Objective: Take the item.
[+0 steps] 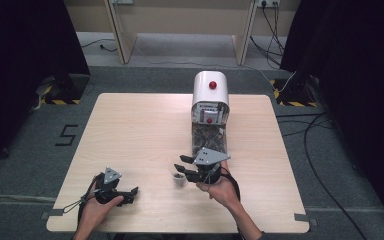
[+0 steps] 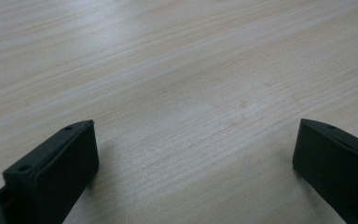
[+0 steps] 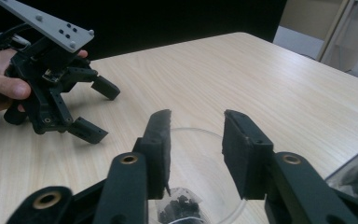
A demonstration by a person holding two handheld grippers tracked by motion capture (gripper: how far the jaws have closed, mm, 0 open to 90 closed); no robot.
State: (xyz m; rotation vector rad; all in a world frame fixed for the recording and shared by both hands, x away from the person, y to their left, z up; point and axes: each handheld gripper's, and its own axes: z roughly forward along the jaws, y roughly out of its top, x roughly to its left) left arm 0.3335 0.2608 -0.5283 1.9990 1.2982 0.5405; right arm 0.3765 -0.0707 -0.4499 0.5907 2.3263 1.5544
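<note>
A small clear cup (image 1: pixel 179 180) with dark bits (image 3: pixel 179 207) in its bottom stands on the wooden table (image 1: pixel 130 130), just in front of the dispenser. My right gripper (image 1: pixel 180 166) reaches left across it. In the right gripper view the cup (image 3: pixel 196 129) sits between the two jaws of that gripper (image 3: pixel 196 126), which press against its sides. My left gripper (image 1: pixel 131 195) rests low at the front left, open wide over bare wood (image 2: pixel 196 140), apart from the cup. It also appears in the right gripper view (image 3: pixel 100 112), held by a hand.
A white dispenser (image 1: pixel 210 90) with a red button stands at the table's middle back. Its clear bin (image 1: pixel 209 137) of dark pieces reaches toward the cup and shows at the right gripper view's edge (image 3: pixel 354 177). Cables lie on the floor at the right.
</note>
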